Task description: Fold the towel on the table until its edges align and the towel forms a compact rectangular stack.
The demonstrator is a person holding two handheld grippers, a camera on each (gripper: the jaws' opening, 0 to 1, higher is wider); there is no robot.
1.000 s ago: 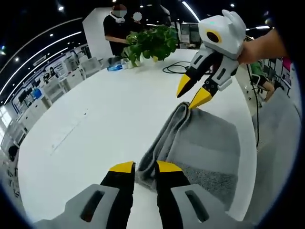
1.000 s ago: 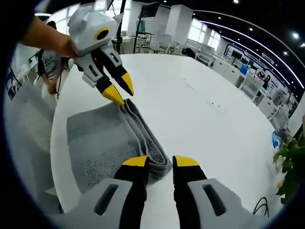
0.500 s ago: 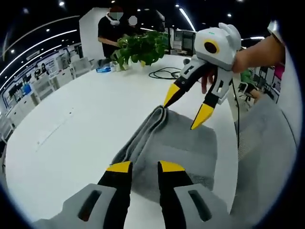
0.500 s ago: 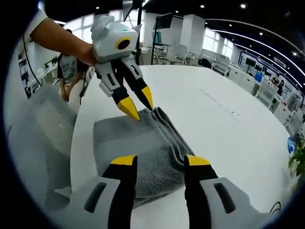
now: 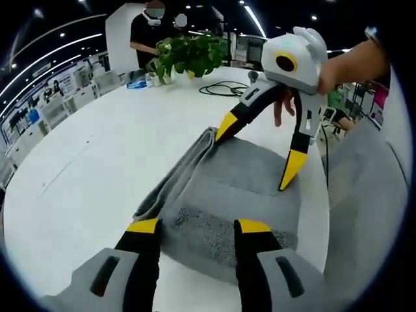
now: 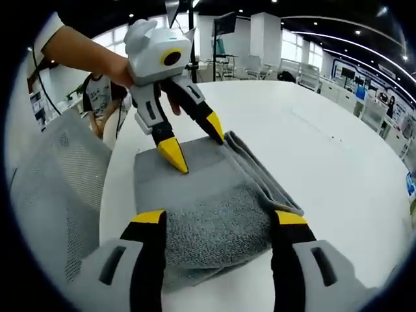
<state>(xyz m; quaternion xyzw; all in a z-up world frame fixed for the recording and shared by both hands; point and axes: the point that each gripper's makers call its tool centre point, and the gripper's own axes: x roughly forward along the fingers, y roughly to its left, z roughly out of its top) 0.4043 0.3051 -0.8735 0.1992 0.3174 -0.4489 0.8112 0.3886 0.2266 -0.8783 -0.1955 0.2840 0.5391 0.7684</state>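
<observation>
A grey towel (image 5: pixel 247 175) lies folded into a thick rectangle at the near edge of the white table (image 5: pixel 91 149), its layered fold running along one side. My left gripper (image 5: pixel 199 227) stands open, its yellow tips spread across one short end of the towel. The right gripper (image 5: pixel 259 149), held by a hand, is open over the far end, one tip at the fold and one on the flat top. In the right gripper view the towel (image 6: pixel 208 201) lies between my right gripper (image 6: pixel 219 218) and the open left gripper (image 6: pixel 194 141). Neither gripper holds cloth.
A potted plant (image 5: pixel 185 55), a black cable (image 5: pixel 221 88) and a small blue item stand at the table's far end, where a person (image 5: pixel 146 29) is. A grey mesh chair (image 6: pixel 52 188) sits right beside the table edge (image 6: pixel 114 188) by the towel.
Both grippers have opened much wider. They have shifted from the towel's folded edge to straddle its flat top at opposite ends. The towel has stayed folded in place.
</observation>
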